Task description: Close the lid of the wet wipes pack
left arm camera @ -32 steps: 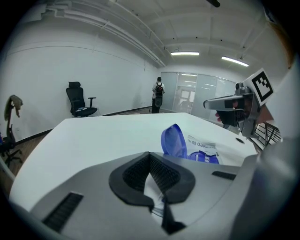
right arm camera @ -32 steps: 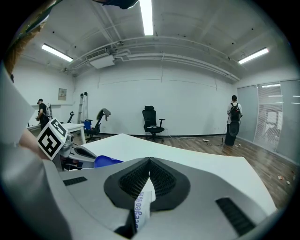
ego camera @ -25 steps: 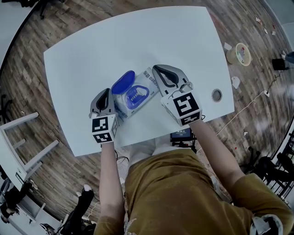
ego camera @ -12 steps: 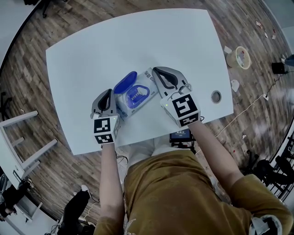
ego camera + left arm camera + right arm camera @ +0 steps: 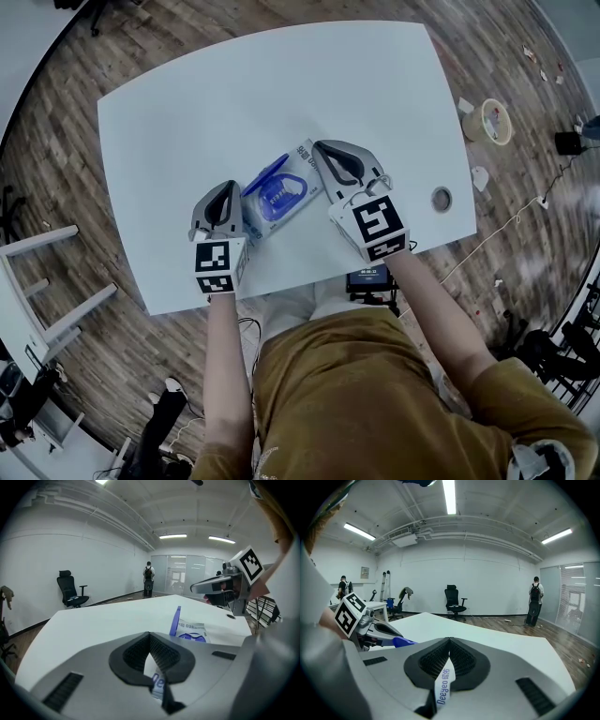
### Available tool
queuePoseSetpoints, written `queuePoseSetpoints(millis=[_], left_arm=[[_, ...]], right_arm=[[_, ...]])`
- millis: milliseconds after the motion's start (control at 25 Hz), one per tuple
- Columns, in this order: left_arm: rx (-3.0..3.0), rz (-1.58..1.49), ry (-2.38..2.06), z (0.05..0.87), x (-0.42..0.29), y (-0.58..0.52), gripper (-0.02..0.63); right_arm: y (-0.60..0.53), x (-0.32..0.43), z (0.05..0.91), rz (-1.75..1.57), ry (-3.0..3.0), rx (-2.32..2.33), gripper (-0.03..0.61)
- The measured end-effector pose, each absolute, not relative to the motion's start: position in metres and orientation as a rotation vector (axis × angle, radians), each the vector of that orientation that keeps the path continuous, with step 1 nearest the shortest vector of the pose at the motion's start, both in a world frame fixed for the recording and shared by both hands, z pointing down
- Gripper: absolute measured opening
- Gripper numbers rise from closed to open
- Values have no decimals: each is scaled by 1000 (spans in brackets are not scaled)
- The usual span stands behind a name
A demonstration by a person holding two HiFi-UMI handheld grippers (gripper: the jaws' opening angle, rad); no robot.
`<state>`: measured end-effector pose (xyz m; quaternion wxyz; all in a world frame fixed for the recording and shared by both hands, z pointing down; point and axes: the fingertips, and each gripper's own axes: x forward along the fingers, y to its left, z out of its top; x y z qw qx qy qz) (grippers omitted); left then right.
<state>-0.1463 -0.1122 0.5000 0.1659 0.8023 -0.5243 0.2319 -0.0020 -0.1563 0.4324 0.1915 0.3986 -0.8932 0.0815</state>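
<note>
The left gripper [image 5: 223, 190] is clamping its jaws on the near-left edge of the wet wipes pack [image 5: 284, 194], which is lying on the white table [image 5: 178, 103]. The pack's blue lid [image 5: 265, 174] is standing half raised. The right gripper [image 5: 323, 150] is pinching the pack's right seam. Only its own view is showing the printed strip caught between its jaws.

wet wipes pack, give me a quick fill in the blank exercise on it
The wet wipes pack lies on a ____ table.
Its raised lid is ____ in colour.
The left gripper and right gripper are each ____ on the pack's edge.
Missing: white; blue; shut.
</note>
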Motion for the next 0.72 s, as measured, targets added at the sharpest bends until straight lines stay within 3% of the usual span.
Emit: queuePoseSetpoints(millis=[720], left_arm=[[2306,666,-1470,498,-136,-104,-8]], right_arm=[[-148,-5,437,237,-2510,1075,6]])
